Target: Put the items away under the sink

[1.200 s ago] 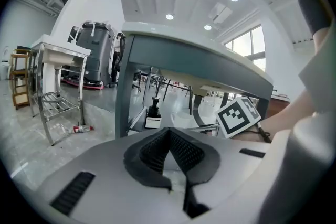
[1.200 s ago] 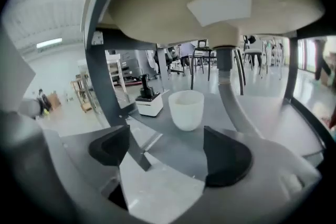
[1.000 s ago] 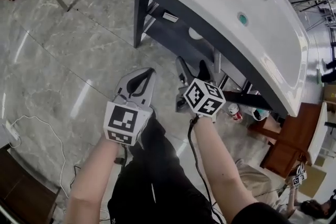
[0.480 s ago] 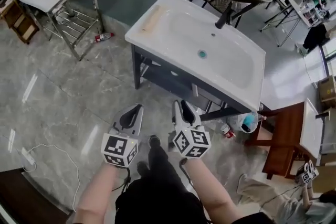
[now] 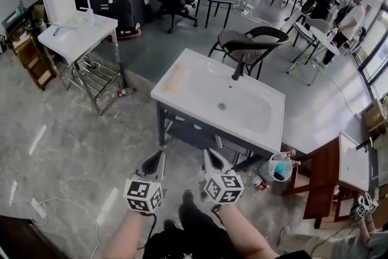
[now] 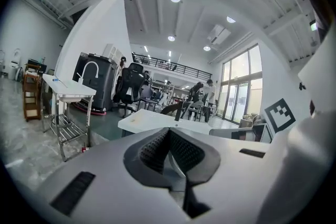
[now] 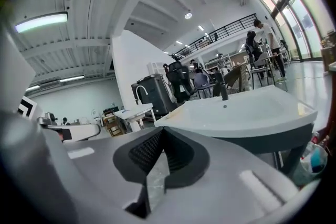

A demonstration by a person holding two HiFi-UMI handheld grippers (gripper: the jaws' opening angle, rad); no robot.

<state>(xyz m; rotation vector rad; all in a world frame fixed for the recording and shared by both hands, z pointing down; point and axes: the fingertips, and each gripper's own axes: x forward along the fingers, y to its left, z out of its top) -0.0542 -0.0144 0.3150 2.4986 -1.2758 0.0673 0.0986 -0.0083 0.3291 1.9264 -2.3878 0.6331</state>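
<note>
Left of the sink (image 5: 257, 111), a small bottle (image 5: 123, 92) lies on the floor by a steel stand (image 5: 91, 79). In front of the sink, I hold my left gripper (image 5: 160, 155) above the floor, its jaws pressed together on nothing. The dark shelf (image 5: 182, 129) sits under the basin. Just right of that gripper, also in front of the sink, is my right gripper (image 5: 208, 152); its jaws have just closed, tips meeting with nothing between them. At the sink's right front corner, on the floor, stand a clear tub with blue contents (image 5: 277, 168) and a little bottle (image 5: 259, 182).
</note>
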